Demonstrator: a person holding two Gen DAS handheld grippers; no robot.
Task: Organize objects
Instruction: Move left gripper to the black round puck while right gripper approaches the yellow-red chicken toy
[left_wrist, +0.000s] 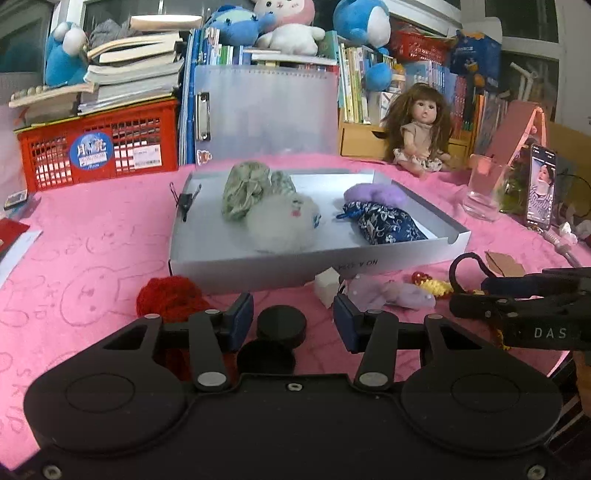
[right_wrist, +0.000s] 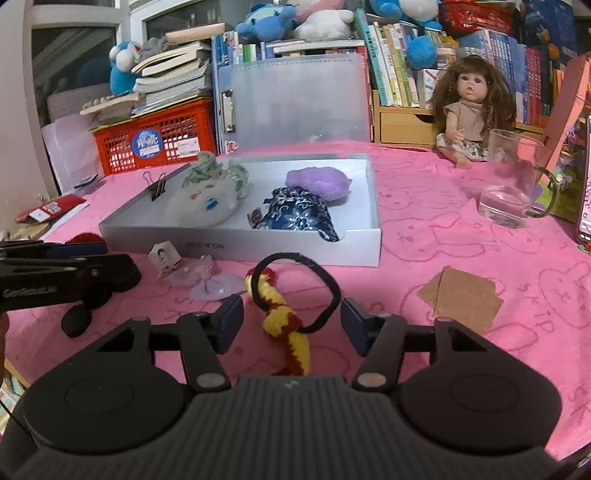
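Yellow-and-red crocheted charm on a black elastic hair loop (right_wrist: 284, 314) lies soft and light between my right gripper (right_wrist: 291, 325) jaws, half-open, untouched; I'd pinch the knitted body.

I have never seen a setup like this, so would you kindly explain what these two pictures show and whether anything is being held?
There is no robot here: a person holds a two-finger tool in each hand, and each tool carries a wide-angle camera looking out along its fingers. One picture is from the left tool, the other from the right tool; each also catches the other tool at its edge.

Both look over a pink tablecloth with a shallow white box holding a white plush, a purple puff and a blue pouch.

Between the left tool's fingers lies a black round cap, with a red yarn piece beside it. Between the right tool's fingers lies a black hair tie with a yellow-and-red knitted charm. Neither looks gripped yet; the pads stand clear.
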